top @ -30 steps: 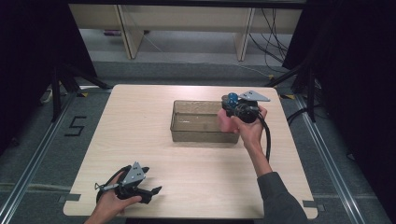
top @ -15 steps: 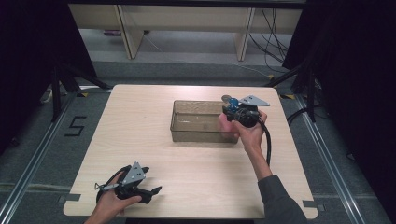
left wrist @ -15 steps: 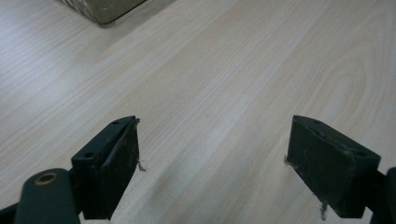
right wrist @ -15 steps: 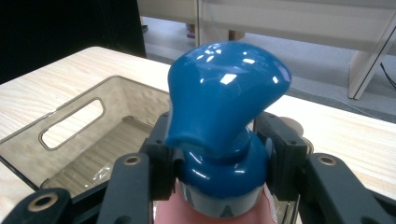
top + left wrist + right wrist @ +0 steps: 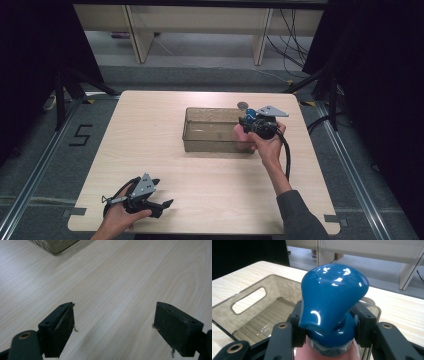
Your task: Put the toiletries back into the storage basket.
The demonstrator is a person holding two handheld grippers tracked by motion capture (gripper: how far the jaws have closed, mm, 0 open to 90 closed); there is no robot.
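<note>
My right gripper [image 5: 248,119] is shut on a glossy blue knob-shaped handle [image 5: 332,295] that has a round grey end [image 5: 243,105]. It holds this blue-handled object [image 5: 250,115] above the right end of a clear plastic bin [image 5: 215,145]. In the right gripper view the bin [image 5: 274,287] lies just behind the handle, with nothing inside that I can see, and both jaws press on the handle's neck. My left gripper [image 5: 162,204] rests at the table's front left corner. It is open, with only bare wood between its jaws [image 5: 113,322].
The light wooden table [image 5: 150,125] has open room left of the bin and along the front. A corner of the bin [image 5: 57,245] shows far off in the left gripper view. Shelving legs [image 5: 135,30] and cables [image 5: 295,45] stand on the floor beyond the far edge.
My right gripper, with the blue-handled object, has shifted slightly nearer to the person at the bin's right end. The left gripper has stayed put.
</note>
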